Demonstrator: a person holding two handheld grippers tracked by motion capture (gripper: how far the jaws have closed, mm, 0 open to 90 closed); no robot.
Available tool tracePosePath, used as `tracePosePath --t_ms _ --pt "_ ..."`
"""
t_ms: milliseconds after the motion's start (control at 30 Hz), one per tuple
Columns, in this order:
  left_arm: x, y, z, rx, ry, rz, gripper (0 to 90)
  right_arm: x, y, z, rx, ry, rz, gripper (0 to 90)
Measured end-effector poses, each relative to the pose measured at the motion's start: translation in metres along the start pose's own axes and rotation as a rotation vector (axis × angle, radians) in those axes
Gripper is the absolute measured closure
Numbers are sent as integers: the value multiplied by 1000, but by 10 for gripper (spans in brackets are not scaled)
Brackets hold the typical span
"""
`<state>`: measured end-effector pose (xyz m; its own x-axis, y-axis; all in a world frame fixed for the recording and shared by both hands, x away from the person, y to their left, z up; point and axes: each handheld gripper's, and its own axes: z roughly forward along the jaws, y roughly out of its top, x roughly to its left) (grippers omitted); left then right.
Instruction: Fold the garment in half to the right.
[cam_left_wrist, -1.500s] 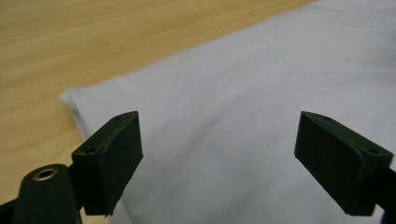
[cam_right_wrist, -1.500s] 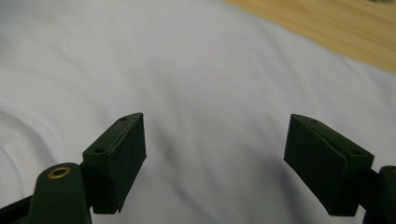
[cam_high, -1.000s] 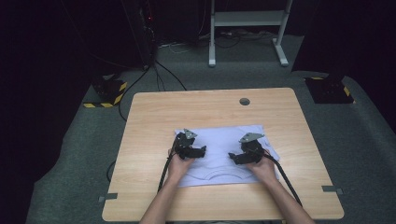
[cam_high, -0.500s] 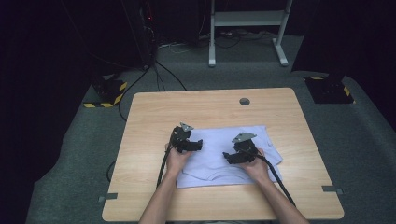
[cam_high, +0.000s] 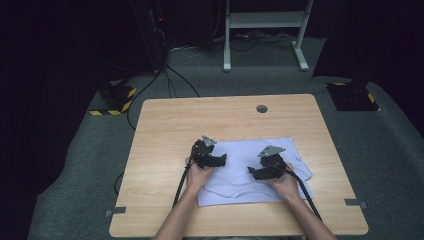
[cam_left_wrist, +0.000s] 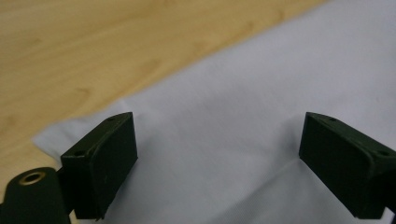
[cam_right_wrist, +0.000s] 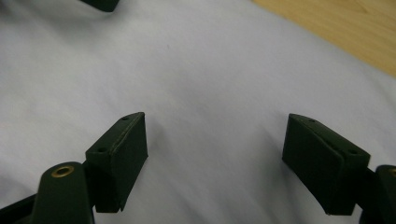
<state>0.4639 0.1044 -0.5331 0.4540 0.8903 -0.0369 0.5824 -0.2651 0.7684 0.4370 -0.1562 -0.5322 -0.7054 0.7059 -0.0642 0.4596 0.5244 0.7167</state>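
A: Where does the white shirt (cam_high: 250, 172) lie?

B: Spread flat on the wooden tabletop (cam_high: 165, 130), toward its near edge and right of centre, collar facing the person.

A: Position of the left gripper (cam_high: 221, 160)?

B: Over the shirt's left part, close to its edge. Its fingers (cam_left_wrist: 100, 163) stand wide apart, released, with bare cloth between them.

A: And the right gripper (cam_high: 251, 172)?

B: Over the shirt's right half, near the left gripper but apart from it. Its fingers (cam_right_wrist: 116, 158) are likewise spread, grasping nothing. A hand (cam_high: 197, 177) holds each gripper from behind.
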Motion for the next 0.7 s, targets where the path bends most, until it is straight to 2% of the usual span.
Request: tracePosePath --t_ms 67,167,233,300,367,467,500,600,667,700 --pt "7 4 1 -8 19 -20 115 3 5 1 -22 15 12 219" --pt "17 5 8 37 29 -36 109 13 17 8 -59 34 5 224" --pt "20 2 11 43 12 -38 112 18 21 16 -45 39 -7 223" --pt "17 0 12 35 17 -25 122 22 20 23 -8 31 -27 218" --pt "14 -1 12 29 30 -19 135 19 15 23 -18 51 0 221" --pt "9 -1 12 29 20 -16 150 12 9 16 -15 43 8 221" --pt "1 -1 13 31 10 -8 151 5 0 7 -5 30 21 221" --pt "-9 1 13 42 -6 0 156 1 -6 0 -3 18 31 219" --pt "-9 4 12 40 -18 7 155 0 -6 -2 8 6 35 216" --pt "-7 6 11 33 -5 1 132 1 -3 -3 -7 4 31 216"
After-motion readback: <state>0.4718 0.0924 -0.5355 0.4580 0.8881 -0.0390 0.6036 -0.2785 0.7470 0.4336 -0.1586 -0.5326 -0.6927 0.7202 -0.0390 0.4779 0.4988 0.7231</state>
